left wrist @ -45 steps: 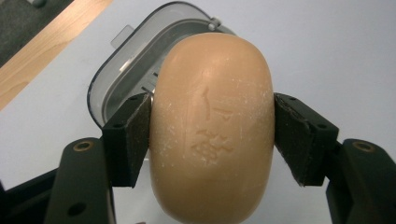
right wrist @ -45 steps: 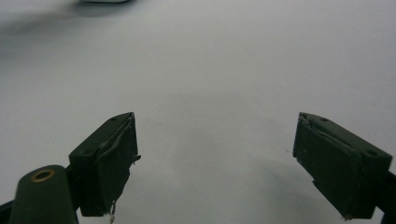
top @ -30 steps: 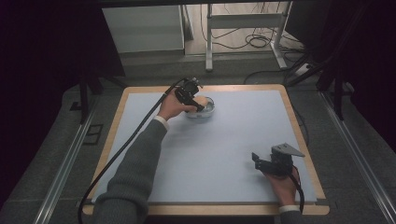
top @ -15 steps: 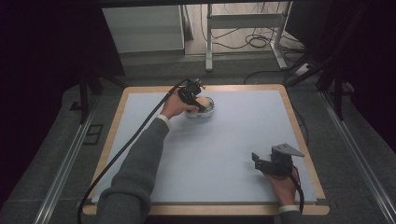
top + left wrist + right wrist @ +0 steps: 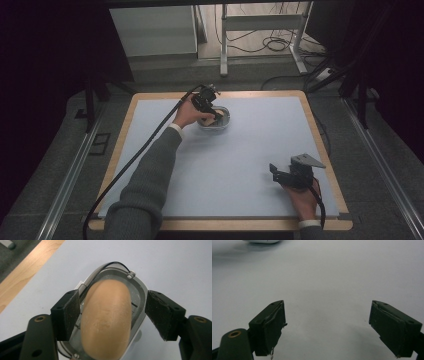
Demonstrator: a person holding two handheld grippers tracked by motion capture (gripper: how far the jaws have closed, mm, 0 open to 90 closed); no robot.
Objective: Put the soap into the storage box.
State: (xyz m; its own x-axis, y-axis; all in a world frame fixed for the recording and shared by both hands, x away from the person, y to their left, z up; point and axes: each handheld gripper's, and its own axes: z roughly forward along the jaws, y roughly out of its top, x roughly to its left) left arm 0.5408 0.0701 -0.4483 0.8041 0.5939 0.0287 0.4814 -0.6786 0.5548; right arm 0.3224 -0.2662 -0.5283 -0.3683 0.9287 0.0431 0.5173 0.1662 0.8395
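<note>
Bread roll (image 5: pixel 106 320) sits in the small clear container (image 5: pixel 223 124) near the table's far edge (image 5: pixel 250 93); open mat (image 5: pixel 235 170) all around. Its long axis runs along my left gripper (image 5: pixel 112 315) view. Left jaws just opened, flanking it, not pressing. Right gripper (image 5: pixel 274 170) gapes empty, near corner.

Left tool (image 5: pixel 212 111) far out, arm stretched, jaws just opening; right tool (image 5: pixel 278 172) near, jaws wide.
</note>
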